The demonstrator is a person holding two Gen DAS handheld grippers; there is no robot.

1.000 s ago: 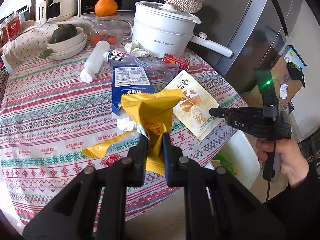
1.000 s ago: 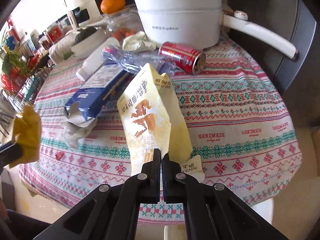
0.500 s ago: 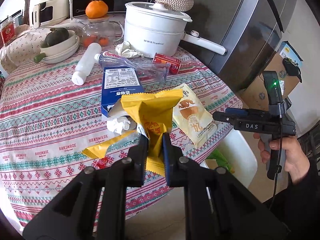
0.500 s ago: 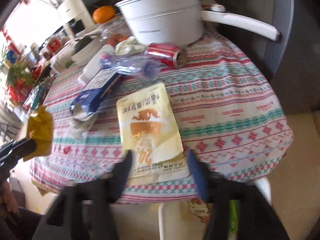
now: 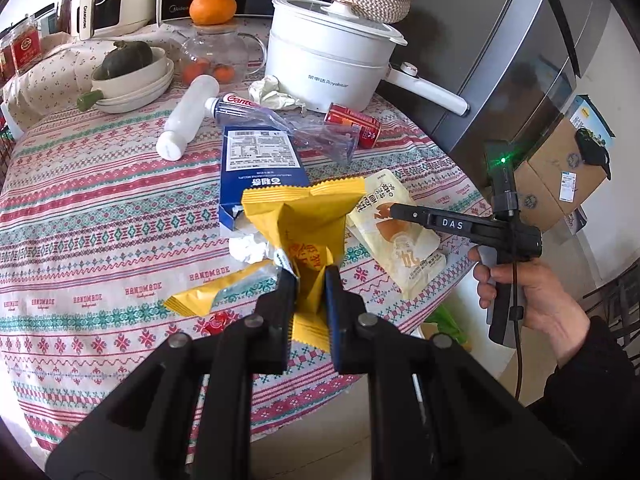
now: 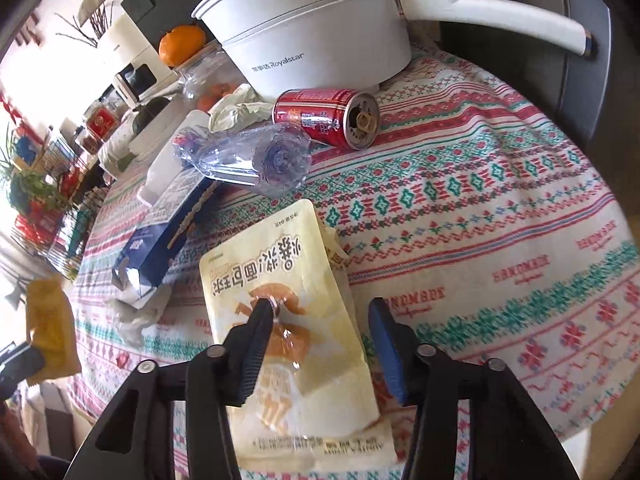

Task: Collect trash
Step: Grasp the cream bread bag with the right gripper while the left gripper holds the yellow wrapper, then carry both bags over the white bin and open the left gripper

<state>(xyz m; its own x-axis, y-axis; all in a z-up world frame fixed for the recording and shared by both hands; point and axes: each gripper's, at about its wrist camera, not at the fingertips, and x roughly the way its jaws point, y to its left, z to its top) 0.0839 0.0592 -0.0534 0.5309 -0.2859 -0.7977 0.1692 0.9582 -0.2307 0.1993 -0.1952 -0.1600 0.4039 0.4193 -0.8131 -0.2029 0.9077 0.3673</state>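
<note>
My left gripper is shut on a yellow snack wrapper and holds it above the table; the wrapper also shows in the right wrist view. My right gripper is open above a pale yellow bread pouch that lies flat on the tablecloth; the pouch also shows in the left wrist view. Other trash lies on the table: a blue carton, a crushed clear bottle, a red can, crumpled tissue and another yellow wrapper.
A white electric pot with a long handle stands at the back. A white bottle, a bowl with a squash and a glass teapot stand behind the trash. A cardboard box sits on the floor at right.
My right gripper let go of the bread pouch, which now lies flat on the table, and its jaws opened wide. The left gripper still holds the yellow wrapper.
</note>
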